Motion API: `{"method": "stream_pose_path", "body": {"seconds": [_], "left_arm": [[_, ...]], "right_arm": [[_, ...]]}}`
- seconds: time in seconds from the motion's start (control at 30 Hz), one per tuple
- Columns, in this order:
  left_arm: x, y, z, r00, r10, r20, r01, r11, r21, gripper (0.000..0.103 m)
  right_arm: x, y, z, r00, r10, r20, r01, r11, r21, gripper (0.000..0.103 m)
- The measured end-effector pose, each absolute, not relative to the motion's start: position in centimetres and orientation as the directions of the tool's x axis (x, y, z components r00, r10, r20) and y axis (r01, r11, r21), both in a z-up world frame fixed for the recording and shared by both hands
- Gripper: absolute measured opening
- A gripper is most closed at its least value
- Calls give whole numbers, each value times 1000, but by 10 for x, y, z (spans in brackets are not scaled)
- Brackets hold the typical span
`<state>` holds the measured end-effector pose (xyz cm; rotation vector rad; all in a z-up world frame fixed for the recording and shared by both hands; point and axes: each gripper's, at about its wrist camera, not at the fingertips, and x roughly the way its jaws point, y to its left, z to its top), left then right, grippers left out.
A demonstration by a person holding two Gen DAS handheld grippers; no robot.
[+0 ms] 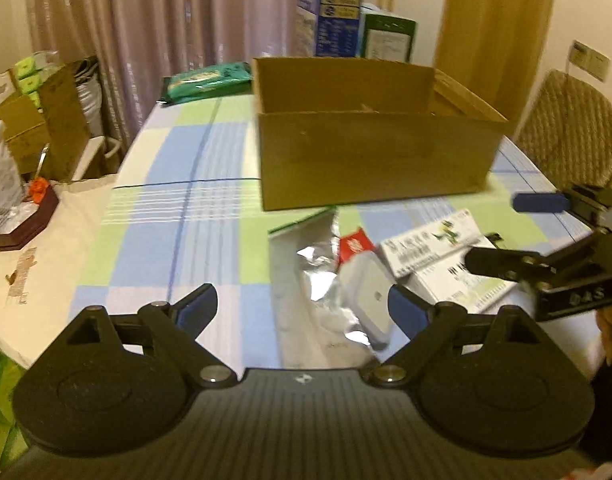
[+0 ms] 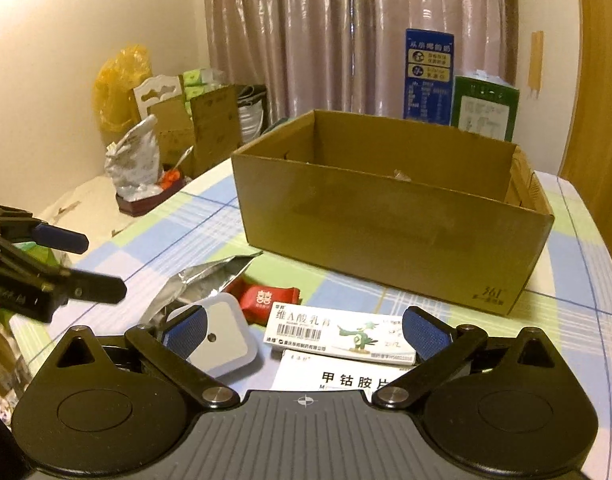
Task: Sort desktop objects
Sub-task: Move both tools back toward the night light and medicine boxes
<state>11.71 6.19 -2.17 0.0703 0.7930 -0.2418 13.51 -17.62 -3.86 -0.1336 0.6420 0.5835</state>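
My right gripper hangs low over the pile, jaws wide and empty, with the white pad just inside its left finger and the long medicine box lying between the two. A second flat box sits under that one, nearer me. My left gripper is also spread wide and holds nothing; below it lie the foil pouch and the same white pad. A red candy rests behind the pad, touching the pouch. All of this sits on the checked cloth, just in front of the open carton, which looks nearly bare inside, so I judge the sorting has barely started.

The step in hand seems to be a first pick. For the right side the long box is the natural target, but it lies lengthwise across my jaws and may be too long to span that way; I would turn the wrist so the pads close across its narrow width. It overlaps the lower box, so I should come down squarely and lift straight, or the one beneath may drag along. The left side could take the white pad by its edges; it rests on crinkled foil and may slide, so a slow closing is wise. The two grippers are near each other, and I should move one at a time.
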Motion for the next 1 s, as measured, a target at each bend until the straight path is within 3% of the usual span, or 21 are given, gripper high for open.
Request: {"method": "stream_pose_path", "body": {"seconds": [0.6,1.0], "left_arm": [[125,61,-42,621,-141,-771,259,965,32,90],[128,82,-41,626,-123,-770,213,977,16,91]], "right_arm": [[121,-143,-64,536,519,-666,-731,680,-58,101],[124,-123,-72,509,563,-652,-774,631,-60,100]]}}
